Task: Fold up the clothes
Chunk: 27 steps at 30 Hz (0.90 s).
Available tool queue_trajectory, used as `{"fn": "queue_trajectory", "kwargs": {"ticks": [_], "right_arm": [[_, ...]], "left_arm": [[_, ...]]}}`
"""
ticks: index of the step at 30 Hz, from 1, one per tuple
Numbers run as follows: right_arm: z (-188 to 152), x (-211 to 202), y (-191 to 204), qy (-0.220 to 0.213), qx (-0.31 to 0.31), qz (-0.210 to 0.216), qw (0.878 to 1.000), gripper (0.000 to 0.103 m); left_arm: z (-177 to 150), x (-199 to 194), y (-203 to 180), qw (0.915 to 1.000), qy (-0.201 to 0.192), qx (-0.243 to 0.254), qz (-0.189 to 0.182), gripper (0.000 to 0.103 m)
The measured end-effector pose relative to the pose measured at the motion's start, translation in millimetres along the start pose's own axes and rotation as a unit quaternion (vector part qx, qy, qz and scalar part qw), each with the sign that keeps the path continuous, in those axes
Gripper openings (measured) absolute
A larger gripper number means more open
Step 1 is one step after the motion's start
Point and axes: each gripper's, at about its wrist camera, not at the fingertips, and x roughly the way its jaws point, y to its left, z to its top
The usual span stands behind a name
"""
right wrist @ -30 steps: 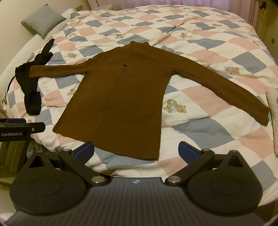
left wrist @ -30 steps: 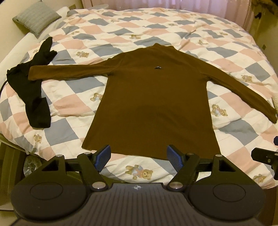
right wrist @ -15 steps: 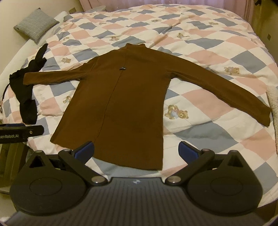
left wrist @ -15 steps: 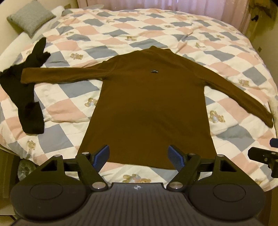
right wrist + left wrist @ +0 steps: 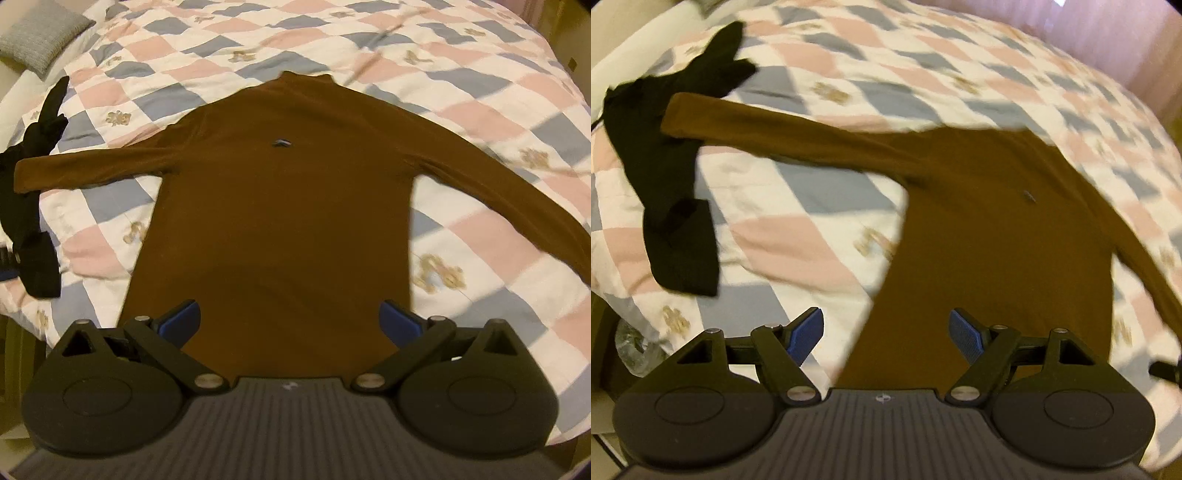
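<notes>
**Both grippers swing across the brown top**

The left gripper (image 5: 886, 334) fingers stand apart, empty, now over the brown top's (image 5: 280, 221) left hem edge. The right gripper (image 5: 290, 321) fingers, spread and empty, have shifted to its centre. It lies flat on the quilted bed (image 5: 498, 122), black garment (image 5: 676, 221) beside.

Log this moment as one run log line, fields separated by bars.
stage: approach | sweater: flat on quilt, unfolded | left claw: open, empty | right claw: open, empty | black garment: beside left sleeve cuff
</notes>
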Motion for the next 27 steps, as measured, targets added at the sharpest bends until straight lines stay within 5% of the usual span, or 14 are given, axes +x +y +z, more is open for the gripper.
{"fn": "queue_trajectory", "kwargs": {"ticks": [5, 13, 21, 24, 25, 26, 27], "right_arm": [[22, 41, 54, 0.039, -0.015, 0.000, 0.999, 0.102], [32, 126, 117, 0.124, -0.065, 0.000, 0.990, 0.102], [52, 170, 132, 0.138, -0.086, -0.001, 0.987, 0.102], [56, 178, 128, 0.137, -0.085, 0.005, 0.987, 0.102], [56, 180, 126, 0.135, -0.084, 0.008, 0.987, 0.102], [57, 181, 122, 0.132, -0.082, 0.012, 0.988, 0.102], [58, 182, 118, 0.130, -0.079, 0.016, 0.988, 0.102]], "left_arm": [[65, 49, 102, 0.9889, -0.057, -0.137, 0.005, 0.081], [141, 136, 271, 0.9218, -0.173, -0.344, 0.041, 0.076], [157, 204, 323, 0.8889, -0.202, -0.410, 0.034, 0.067], [150, 211, 326, 0.8763, -0.227, -0.425, 0.016, 0.043], [149, 212, 327, 0.8737, -0.233, -0.427, 0.012, 0.012], [149, 212, 327, 0.8716, -0.239, -0.428, 0.006, 0.000], [150, 209, 325, 0.8715, -0.245, -0.425, 0.004, 0.000]]}}
